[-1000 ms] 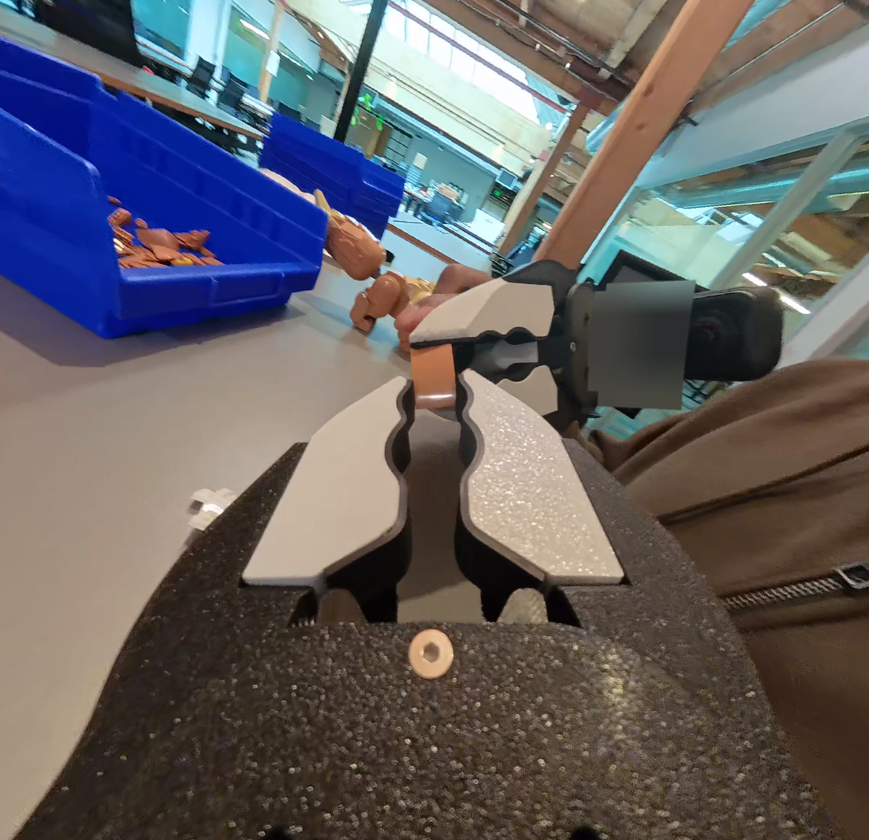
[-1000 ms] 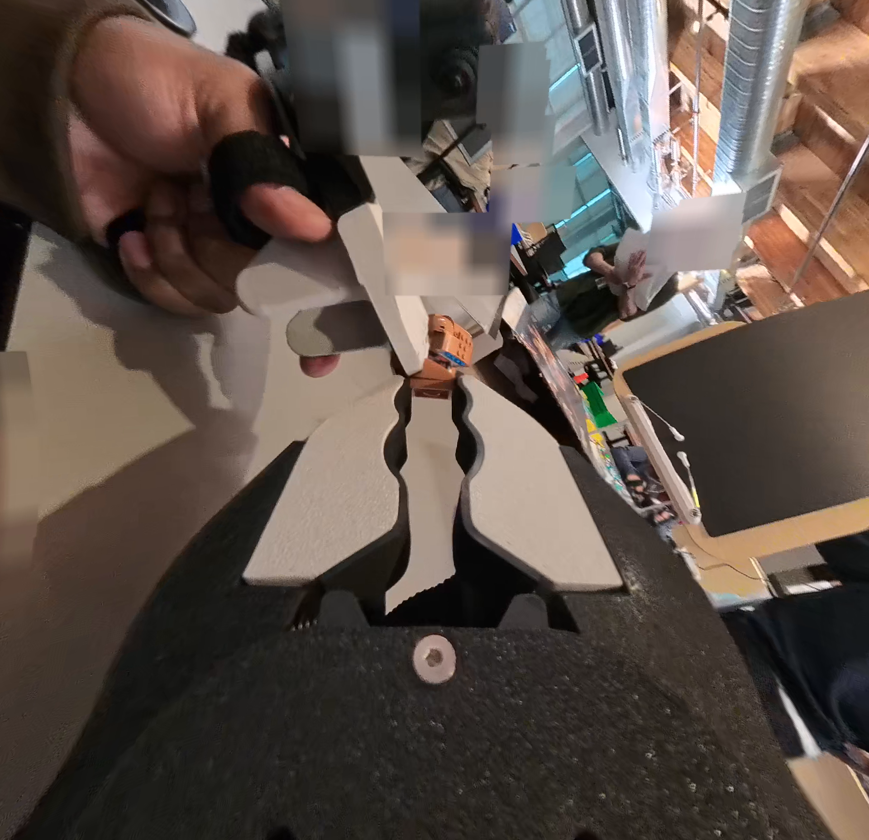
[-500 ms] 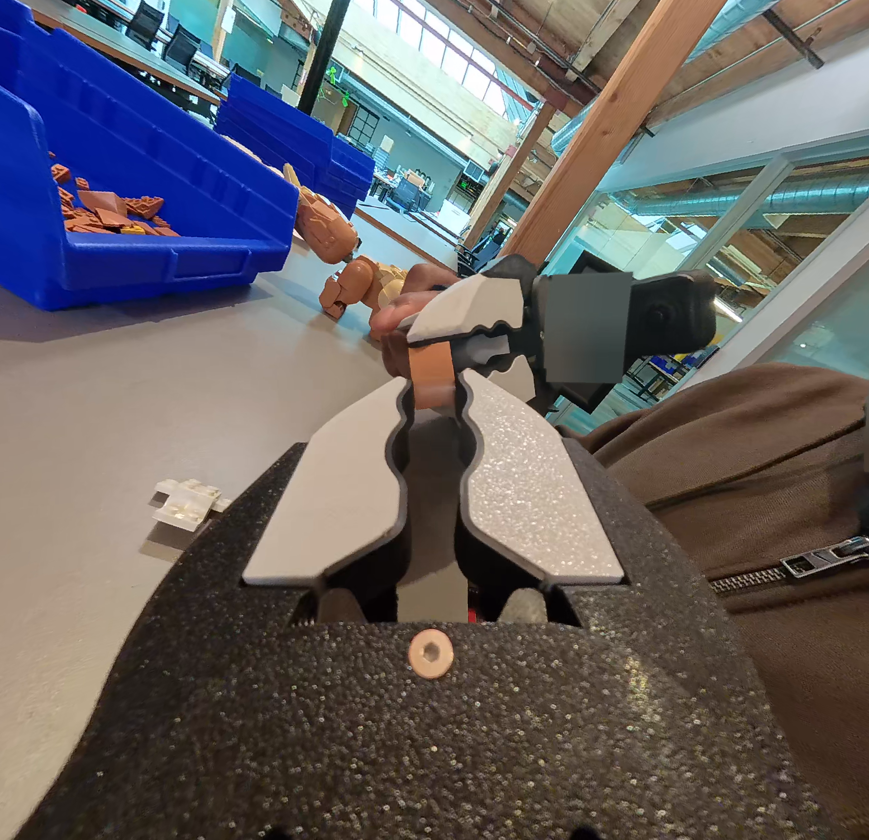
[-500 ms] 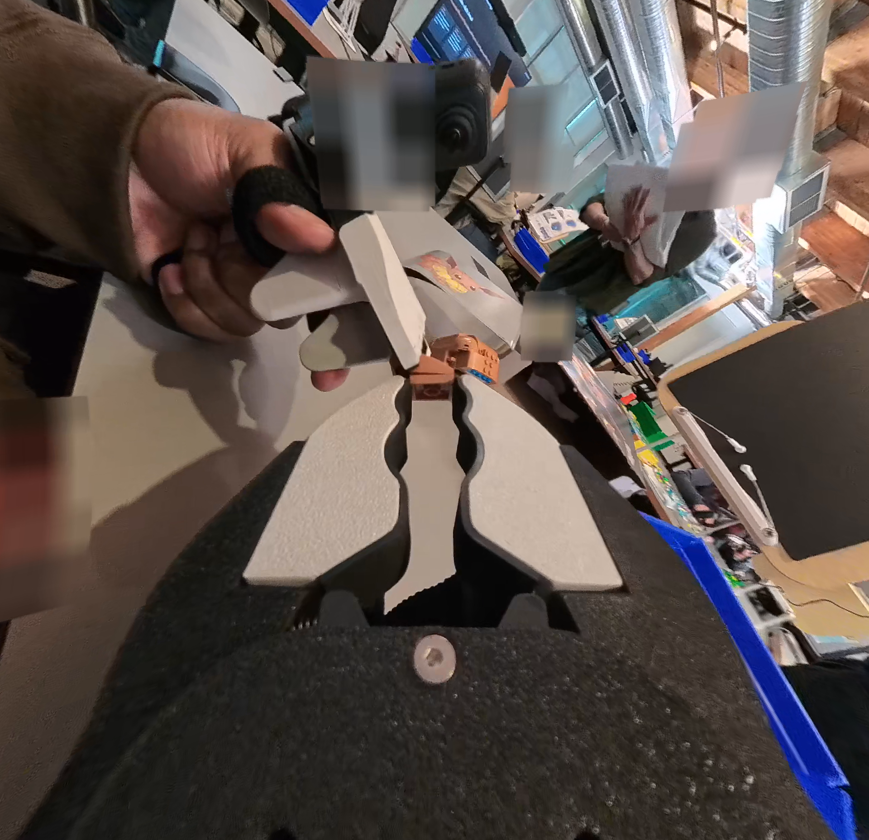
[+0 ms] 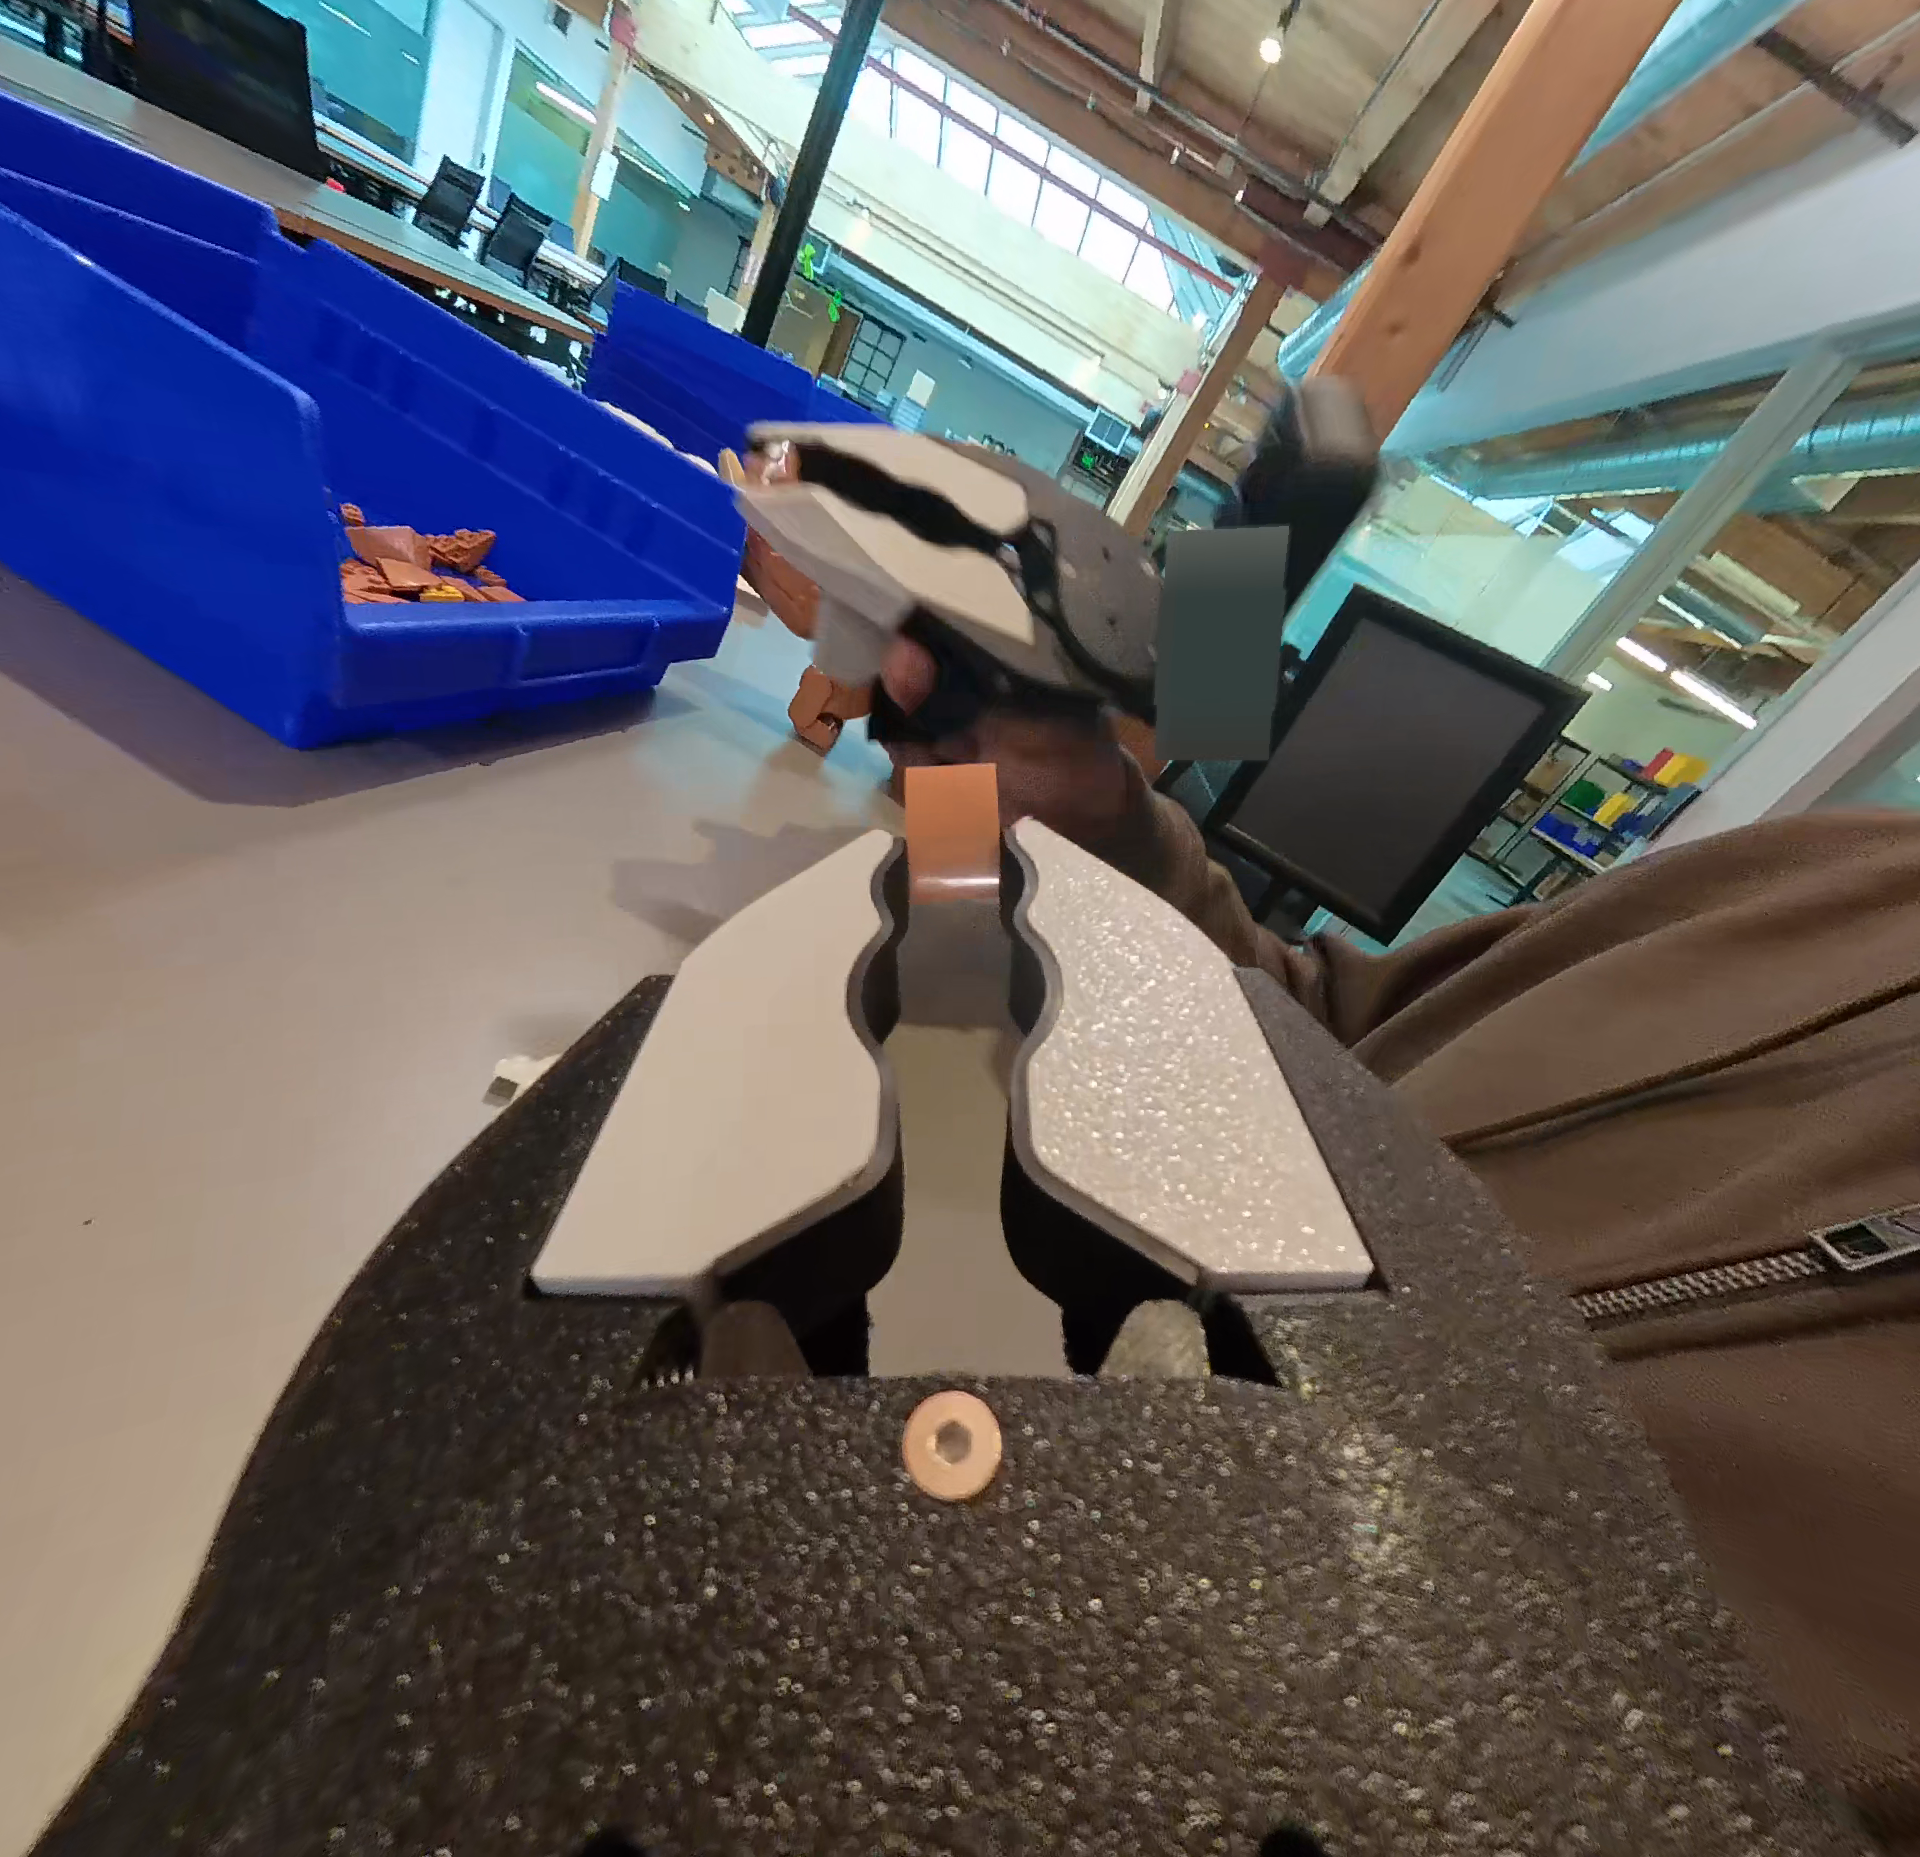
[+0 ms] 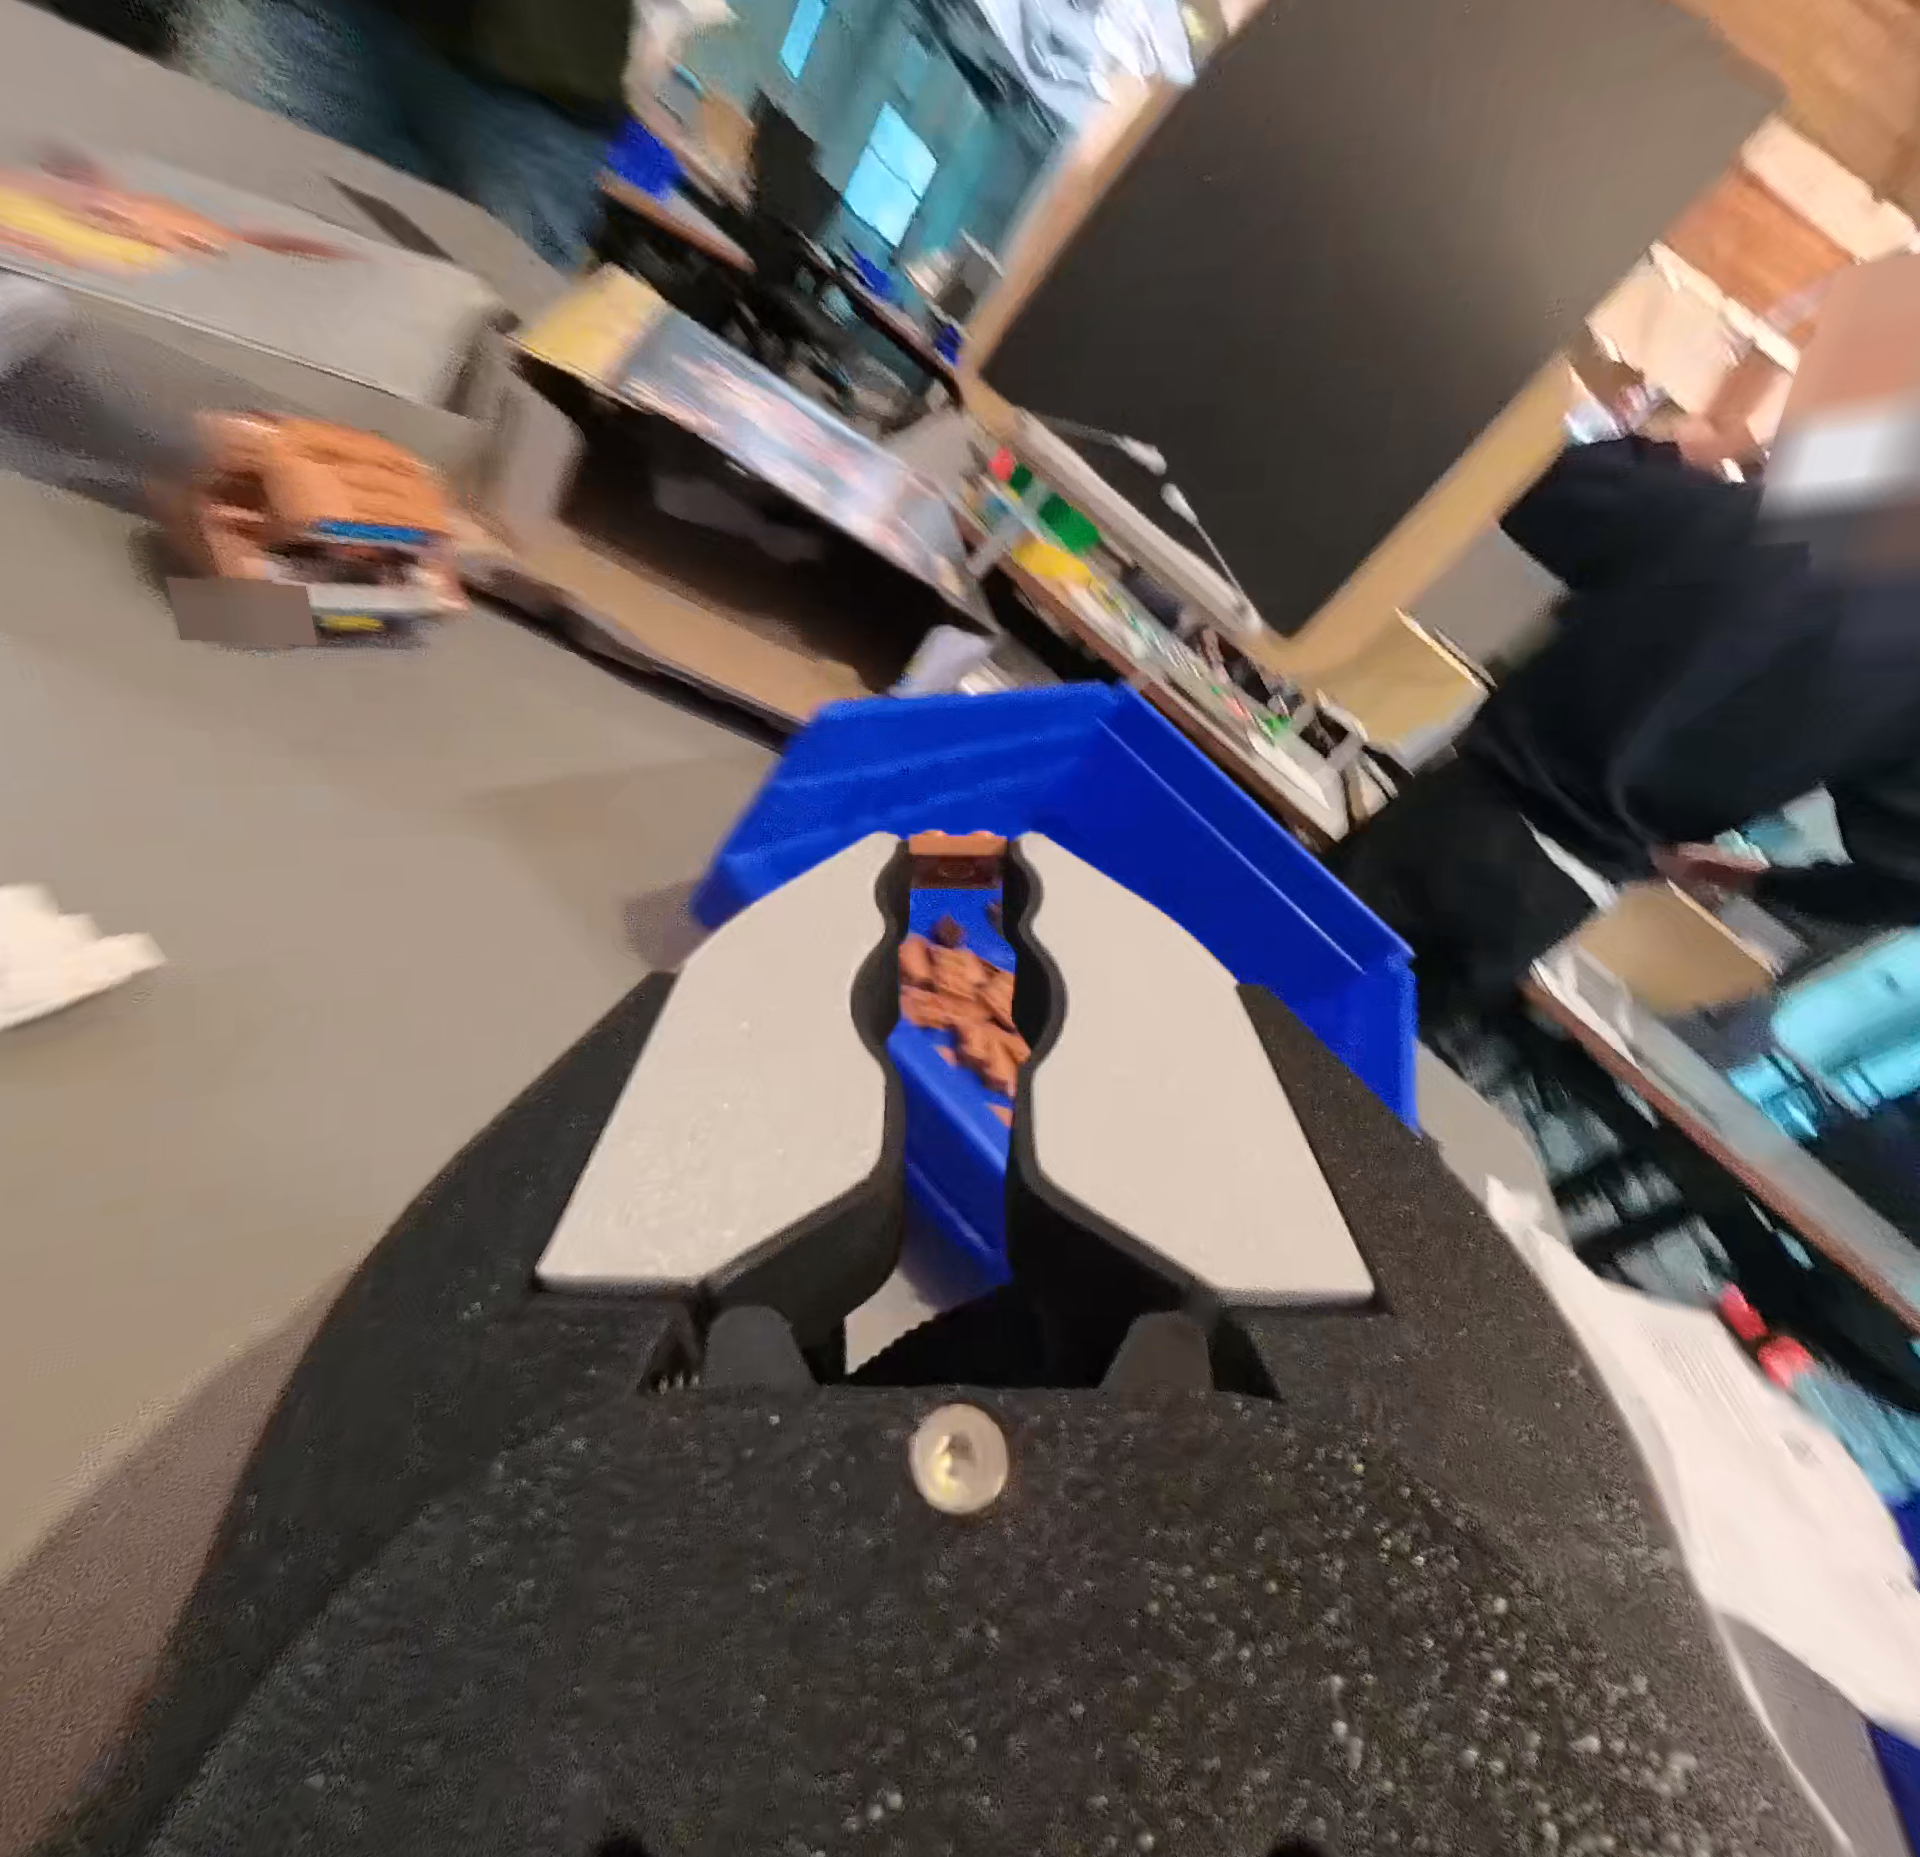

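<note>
Smooth brown brick piece (image 5: 950, 820) in left tool (image 5: 952, 857)

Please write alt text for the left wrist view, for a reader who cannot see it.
The left gripper is shut on a small brown piece above a grey table. Beyond it, the right gripper hangs near a blue bin of brown pieces.

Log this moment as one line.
left gripper: shut on brown piece | right gripper: shut on small brown brick, above blue bin
</note>
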A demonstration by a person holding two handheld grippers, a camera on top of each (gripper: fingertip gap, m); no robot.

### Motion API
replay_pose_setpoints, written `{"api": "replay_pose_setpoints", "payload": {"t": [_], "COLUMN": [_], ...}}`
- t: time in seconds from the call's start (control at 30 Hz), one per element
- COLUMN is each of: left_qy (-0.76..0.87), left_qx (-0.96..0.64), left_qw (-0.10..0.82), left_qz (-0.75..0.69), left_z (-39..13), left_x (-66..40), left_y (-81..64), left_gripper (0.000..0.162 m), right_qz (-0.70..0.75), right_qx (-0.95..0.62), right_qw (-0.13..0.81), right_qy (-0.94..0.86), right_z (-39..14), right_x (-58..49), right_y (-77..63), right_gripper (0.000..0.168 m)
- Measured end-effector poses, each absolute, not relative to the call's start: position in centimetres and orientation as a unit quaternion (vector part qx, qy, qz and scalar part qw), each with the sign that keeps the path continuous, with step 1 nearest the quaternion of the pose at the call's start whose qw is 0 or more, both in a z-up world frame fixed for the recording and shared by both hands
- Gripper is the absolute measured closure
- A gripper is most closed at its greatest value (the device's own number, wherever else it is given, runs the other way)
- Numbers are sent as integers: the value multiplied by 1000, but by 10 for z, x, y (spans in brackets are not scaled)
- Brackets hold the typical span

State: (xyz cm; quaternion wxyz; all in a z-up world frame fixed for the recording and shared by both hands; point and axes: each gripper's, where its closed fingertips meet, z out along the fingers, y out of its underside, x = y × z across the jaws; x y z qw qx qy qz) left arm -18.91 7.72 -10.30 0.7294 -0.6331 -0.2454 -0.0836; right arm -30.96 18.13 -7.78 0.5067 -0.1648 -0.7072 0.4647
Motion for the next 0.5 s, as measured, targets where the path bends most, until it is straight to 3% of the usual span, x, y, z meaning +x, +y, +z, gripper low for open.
{"api": "replay_pose_setpoints", "payload": {"t": [0.1, 0.3, 0.4, 0.5], "left_qy": [-238, -238, -238, -237], "left_qx": [-637, -626, -624, -625], "left_qw": [728, 738, 739, 738], "left_qz": [-82, -86, -88, -92], "left_z": [-104, -101, -101, -101], "left_x": [-186, -186, -187, -186], "left_y": [84, 81, 81, 83], "left_gripper": [145, 146, 146, 146], "right_qz": [418, 430, 501, 597], "right_qx": [-239, -345, -330, -210], "right_qw": [508, 449, 452, 406], "right_qy": [-714, -703, -660, -659], "right_z": [-77, -96, -74, -57], "right_x": [-354, -386, -368, -322], "right_y": [210, 240, 241, 196], "right_gripper": [151, 132, 132, 136]}}
